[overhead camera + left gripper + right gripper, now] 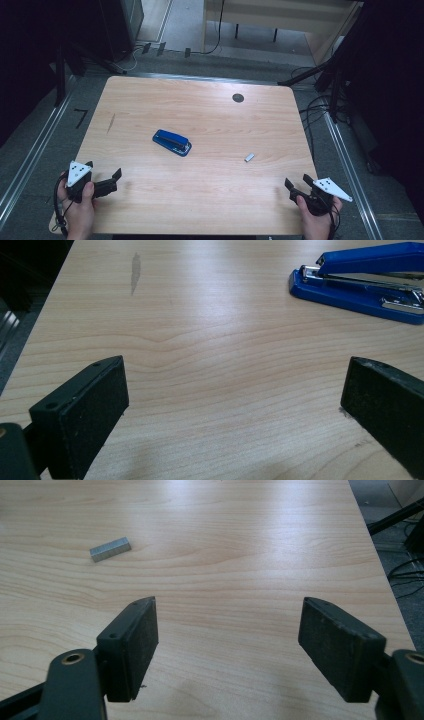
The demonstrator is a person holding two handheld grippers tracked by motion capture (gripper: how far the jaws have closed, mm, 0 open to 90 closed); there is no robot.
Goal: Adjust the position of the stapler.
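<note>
Resting at the near corners of the pale wooden table (pixel 200 200), the left gripper (pixel 111 181) and right gripper (pixel 298 183) both stand spread, pinching nothing. Beyond the right one lies a small grey metal strip of staples (pixel 110 549): light, stiff, probably brittle along its glued seams, best pinched across its long sides. Farther off, mid-table, the glossy blue stapler (pixel 172 142) lies closed; it looks heavier and slick, so grasp across its body. Its right end is cut off in the left gripper view.
</note>
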